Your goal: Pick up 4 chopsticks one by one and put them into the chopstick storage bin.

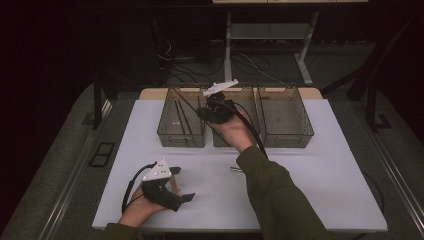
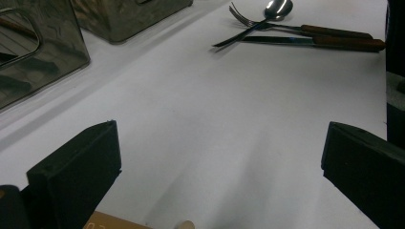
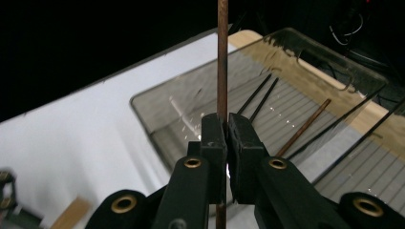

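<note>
Chopstick [image 3: 222,57], brown and slender, is clamped between the jaws of the right gripper [image 3: 226,136], which press together on it near its lower part so that it stands upright in the right gripper view, its upper end out of frame. Taking the left bin [image 1: 181,120] as landmark: the right gripper [image 1: 215,111] hangs above that bin's right-hand wall, toward the middle bin [image 1: 235,120], and the stick rises over the bin's open top. Dark chopsticks [image 3: 260,98] and one brown stick [image 3: 303,128] lie slanted on the bin's ribbed floor, which suggests sorting by kind, and the held stick appears destined for this bin. The upright hold seems chosen so the stick can be lowered lengthwise past the walls without catching. The left gripper [image 1: 172,186] rests on the white table [image 1: 320,165] well on the near side of the left bin, jaws wide apart with nothing between them, apparently waiting. A fork [image 2: 248,26], spoon [image 2: 279,8] and knife [image 2: 305,42] lie together on the table, nearer the person than the bins, not yet sorted. Risk judged: the thin stick may pivot in the pads during lowering.
</note>
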{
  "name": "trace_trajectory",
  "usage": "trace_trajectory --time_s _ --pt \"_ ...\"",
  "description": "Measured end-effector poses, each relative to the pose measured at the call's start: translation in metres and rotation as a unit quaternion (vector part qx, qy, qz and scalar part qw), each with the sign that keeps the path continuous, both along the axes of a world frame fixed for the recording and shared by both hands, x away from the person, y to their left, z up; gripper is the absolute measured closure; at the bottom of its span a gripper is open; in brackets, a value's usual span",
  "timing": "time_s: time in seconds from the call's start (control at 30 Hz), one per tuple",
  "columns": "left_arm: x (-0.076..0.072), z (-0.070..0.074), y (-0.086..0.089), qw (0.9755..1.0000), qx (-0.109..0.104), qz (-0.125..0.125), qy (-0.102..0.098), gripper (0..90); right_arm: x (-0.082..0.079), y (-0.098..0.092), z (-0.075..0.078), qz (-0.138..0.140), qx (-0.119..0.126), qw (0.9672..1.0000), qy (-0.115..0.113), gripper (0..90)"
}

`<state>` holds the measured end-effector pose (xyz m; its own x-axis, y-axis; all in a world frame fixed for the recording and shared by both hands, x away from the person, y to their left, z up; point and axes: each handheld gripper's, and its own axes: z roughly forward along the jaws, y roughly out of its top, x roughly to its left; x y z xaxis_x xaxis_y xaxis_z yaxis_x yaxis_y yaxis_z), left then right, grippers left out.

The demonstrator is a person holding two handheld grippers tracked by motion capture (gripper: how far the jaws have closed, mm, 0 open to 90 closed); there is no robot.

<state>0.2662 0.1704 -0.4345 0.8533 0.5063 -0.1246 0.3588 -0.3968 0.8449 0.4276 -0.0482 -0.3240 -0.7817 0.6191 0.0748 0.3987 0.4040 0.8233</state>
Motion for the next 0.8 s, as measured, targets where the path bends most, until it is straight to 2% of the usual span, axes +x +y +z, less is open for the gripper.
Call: trace_trajectory --time_s 0.27,0.57,0.8 --pt "0.001 0.001 0.001 1.0 -0.002 -0.003 -0.001 0.0 0.022 0.02 0.005 -0.019 0.007 0.9998 -0.004 86.1" --pt "0.001 0.002 0.0 1.0 -0.006 -0.006 -0.005 0.0 0.044 0.05 0.01 -0.023 0.015 0.9995 -0.012 86.1" --pt "0.002 0.002 0.001 0.9999 -0.007 -0.007 -0.005 0.0 0.057 0.071 -0.001 -0.029 0.029 0.9991 -0.01 86.1"
